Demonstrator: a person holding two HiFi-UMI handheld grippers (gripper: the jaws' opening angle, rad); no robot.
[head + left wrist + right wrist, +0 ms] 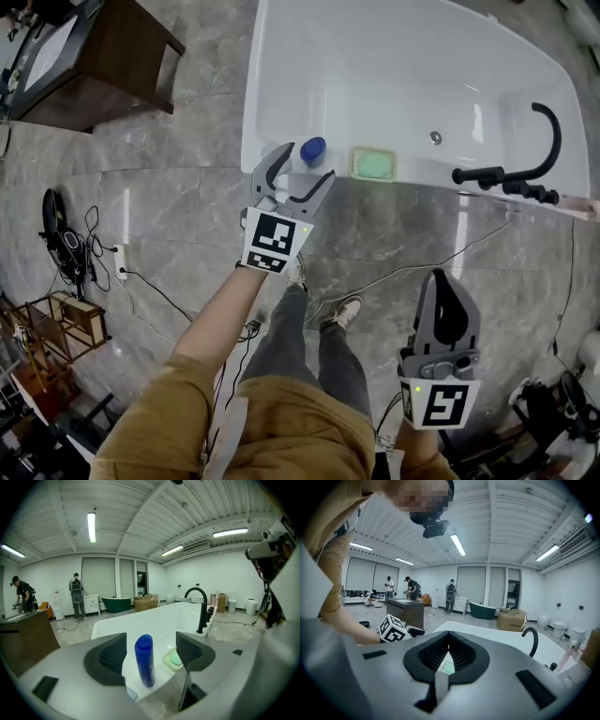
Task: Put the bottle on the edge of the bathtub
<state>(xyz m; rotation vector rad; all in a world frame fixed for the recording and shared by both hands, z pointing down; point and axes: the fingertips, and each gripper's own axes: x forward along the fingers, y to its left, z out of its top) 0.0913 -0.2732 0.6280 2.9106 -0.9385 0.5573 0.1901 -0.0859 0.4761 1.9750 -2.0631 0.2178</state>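
The blue bottle (312, 150) stands upright on the near rim of the white bathtub (412, 167), close to its left corner. My left gripper (307, 165) is open around it. In the left gripper view the bottle (145, 660) is between the two dark pads (111, 657), with a gap on each side and nothing pressing on it. The tub rim (161, 678) carries it alone. My right gripper (441, 277) hangs low over the floor, away from the tub, jaws together and empty; its tips (449, 652) meet in the right gripper view.
A green soap dish (373, 164) lies on the rim just right of the bottle. A black faucet (525, 169) stands at the tub's right end. A dark wooden cabinet (94, 56) is at the left, cables (103, 262) run on the marble floor, and the person's legs (319, 328) are below.
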